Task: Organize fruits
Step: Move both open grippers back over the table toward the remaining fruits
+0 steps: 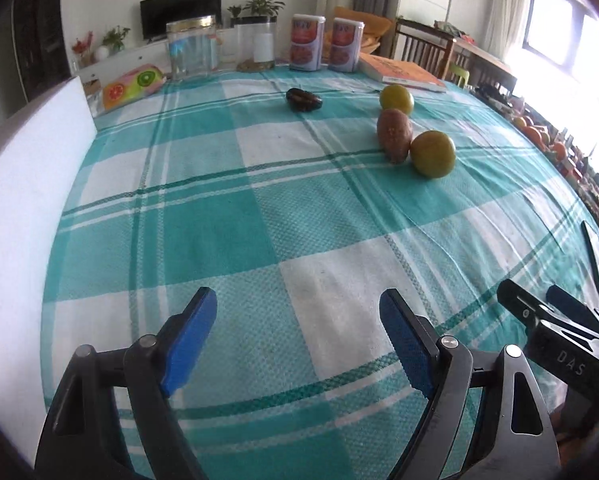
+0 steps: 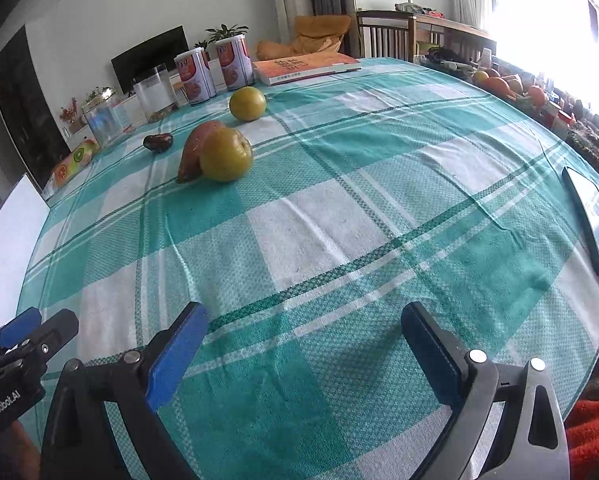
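teal and white checked cloth covers the worktop (image 1: 259, 208), and i judge the sorting barely begun: nothing is gathered yet. i count two yellow-green round fruits, the near one (image 1: 432, 153) touching a brownish sweet potato (image 1: 394, 135), the far one (image 1: 396, 99) just behind them, and one dark wrinkled fruit (image 1: 303, 99) lying apart to the left. that makes four pieces, all loose at the far side. my left hand-held gripper (image 1: 299, 344) is wide and empty over bare cloth; my right hand-held gripper (image 2: 303, 356) is equally wide, holding nothing.
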A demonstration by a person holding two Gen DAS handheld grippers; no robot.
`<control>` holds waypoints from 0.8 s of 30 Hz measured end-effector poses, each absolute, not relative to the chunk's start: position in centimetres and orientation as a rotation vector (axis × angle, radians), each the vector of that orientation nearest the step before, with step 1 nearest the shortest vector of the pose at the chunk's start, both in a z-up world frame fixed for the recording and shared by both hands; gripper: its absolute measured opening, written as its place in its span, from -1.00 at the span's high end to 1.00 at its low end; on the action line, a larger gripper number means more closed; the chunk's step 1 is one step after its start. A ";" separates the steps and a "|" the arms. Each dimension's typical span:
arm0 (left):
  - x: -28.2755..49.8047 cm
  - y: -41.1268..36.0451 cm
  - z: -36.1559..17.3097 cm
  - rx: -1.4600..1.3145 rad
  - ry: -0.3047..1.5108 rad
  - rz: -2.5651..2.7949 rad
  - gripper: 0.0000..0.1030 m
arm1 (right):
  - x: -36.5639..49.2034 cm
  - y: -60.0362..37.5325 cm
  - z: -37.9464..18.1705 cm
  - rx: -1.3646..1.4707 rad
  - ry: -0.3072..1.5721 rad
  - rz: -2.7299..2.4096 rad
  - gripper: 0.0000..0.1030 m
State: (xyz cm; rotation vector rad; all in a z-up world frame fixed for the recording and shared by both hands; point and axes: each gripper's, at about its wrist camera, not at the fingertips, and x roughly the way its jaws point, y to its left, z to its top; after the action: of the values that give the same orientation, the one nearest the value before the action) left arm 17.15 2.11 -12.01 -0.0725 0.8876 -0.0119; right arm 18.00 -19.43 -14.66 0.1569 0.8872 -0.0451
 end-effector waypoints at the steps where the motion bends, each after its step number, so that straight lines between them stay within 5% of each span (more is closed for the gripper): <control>1: 17.6 2.2 -12.5 -0.083 0.896 -0.001 -0.66 | 18.1 -19.3 -14.7 0.153 0.885 -0.047 -0.88; 24: 18.2 2.3 -13.7 -0.042 0.914 0.062 -0.79 | 17.5 -18.1 -14.4 0.057 0.847 -0.115 -0.96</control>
State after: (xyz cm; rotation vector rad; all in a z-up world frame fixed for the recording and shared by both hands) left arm 18.15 2.30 -13.74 -0.0417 0.9136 0.0620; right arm 17.46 -18.12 -14.39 0.0573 0.8471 -0.1154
